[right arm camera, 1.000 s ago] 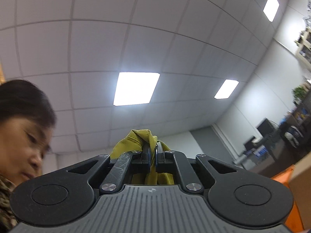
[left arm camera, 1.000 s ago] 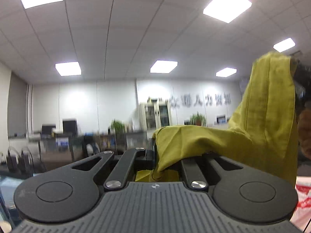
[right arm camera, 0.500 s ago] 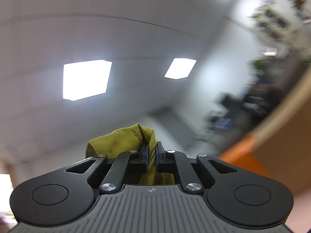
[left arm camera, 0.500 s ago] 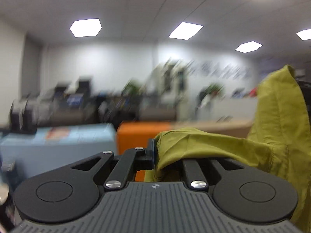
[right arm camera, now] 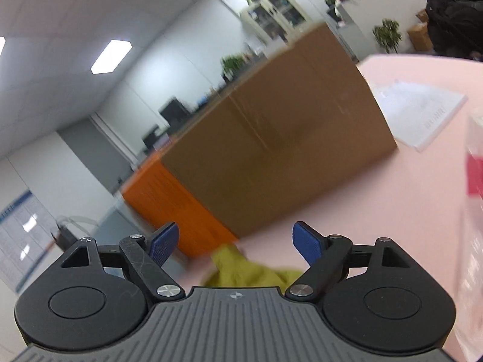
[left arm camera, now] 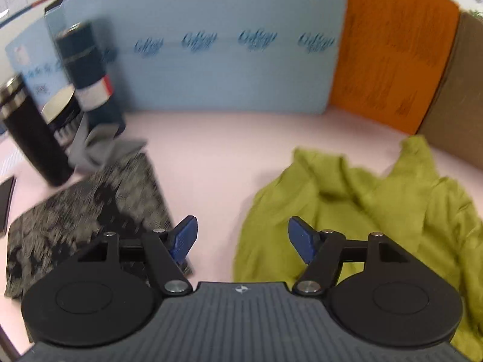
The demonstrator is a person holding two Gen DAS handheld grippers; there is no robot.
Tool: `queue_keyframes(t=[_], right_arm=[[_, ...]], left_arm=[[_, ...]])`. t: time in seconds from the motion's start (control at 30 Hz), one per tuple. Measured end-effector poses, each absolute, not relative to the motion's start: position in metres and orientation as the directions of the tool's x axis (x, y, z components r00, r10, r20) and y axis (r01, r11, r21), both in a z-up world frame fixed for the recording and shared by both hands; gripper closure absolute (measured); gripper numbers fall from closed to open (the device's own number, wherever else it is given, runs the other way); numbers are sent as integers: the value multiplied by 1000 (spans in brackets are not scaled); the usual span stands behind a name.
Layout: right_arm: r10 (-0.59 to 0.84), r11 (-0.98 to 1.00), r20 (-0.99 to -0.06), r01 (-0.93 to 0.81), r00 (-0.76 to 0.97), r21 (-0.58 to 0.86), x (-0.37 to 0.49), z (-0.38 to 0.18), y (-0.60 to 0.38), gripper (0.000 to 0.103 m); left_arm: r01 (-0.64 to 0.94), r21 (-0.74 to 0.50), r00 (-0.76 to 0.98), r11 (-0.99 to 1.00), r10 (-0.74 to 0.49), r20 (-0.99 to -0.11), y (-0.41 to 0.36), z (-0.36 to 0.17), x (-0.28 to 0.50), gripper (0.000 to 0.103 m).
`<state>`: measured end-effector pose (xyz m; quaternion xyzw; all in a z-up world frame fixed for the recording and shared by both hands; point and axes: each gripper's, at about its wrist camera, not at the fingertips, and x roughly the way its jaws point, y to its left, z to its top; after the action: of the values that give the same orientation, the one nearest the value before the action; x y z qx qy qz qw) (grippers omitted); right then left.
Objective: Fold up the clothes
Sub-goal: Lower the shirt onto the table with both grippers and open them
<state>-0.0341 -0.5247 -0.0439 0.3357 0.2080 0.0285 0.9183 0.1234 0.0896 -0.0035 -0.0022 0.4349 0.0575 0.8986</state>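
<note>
- The left gripper point(left arm camera: 243, 236) is seen with its blue fingers point(left arm camera: 184, 238) spread and opening; nothing is held between them.
- The right gripper point(right arm camera: 235, 246) is likewise opening and empty.
- The yellow-green garment point(left arm camera: 356, 211) is left crumpled on the pink counter point(left arm camera: 217, 157), right of a folded dark patterned cloth point(left arm camera: 87, 214).
- Dark bottles point(left arm camera: 36, 138) are blurred at the left.

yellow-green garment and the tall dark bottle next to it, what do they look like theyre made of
Yellow-green garment: thin woven cloth, perhaps cotton or linen, matte; it lies in soft crumpled folds on the pink table. Tall dark bottle: probably metal or coated steel, with a smooth black body and shiny silver bands at the top; blur leaves it uncertain.
</note>
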Motion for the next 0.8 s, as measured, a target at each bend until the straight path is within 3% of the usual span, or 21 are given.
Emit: queue_keyframes(t=[0.17,0.27,0.37,0.43,0.47,0.5,0.6,0.7,0.73,0.77,0.8], right_arm=[[305,854,-480,-14,823,520,-28,-69,-464,21],[413,858,-539,-115,734,501,-8,-83,-423,21],[376,915,-642,-157,669,371,20,-79,-389,21],[305,952,-711,-176,634,251,31,-87,-379,43],[297,955,-735,-200,609,220,36,-90,-379,90],[290,955,-759,-225,583,193,42,-93,-379,98],[219,973,-717,-207,662,105,54,-76,-416,98],[-64,993,-616,113,785,40,70,-50,-487,98],[-220,957,-588,289,778,25,73,-45,-515,95],[-340,903,-572,429,747,24,70,-40,-537,78],[-446,833,-558,552,700,27,67,-36,-558,75]], left_arm=[[51,4,649,999,-30,-760,75,-1,104,38],[141,-21,651,990,-109,-751,57,2,103,32],[181,-14,636,983,-128,-761,41,-1,108,32],[193,-12,630,981,-133,-765,32,-2,111,32],[200,-17,629,980,-141,-765,29,-2,112,32],[204,-18,629,979,-145,-764,26,-2,113,31],[199,8,635,980,-123,-762,24,-1,116,31],[168,15,640,986,-97,-762,31,-3,118,30],[150,19,637,988,-82,-766,35,-5,119,30],[133,27,634,991,-64,-771,39,-8,121,30],[113,37,629,993,-43,-776,43,-11,123,30]])
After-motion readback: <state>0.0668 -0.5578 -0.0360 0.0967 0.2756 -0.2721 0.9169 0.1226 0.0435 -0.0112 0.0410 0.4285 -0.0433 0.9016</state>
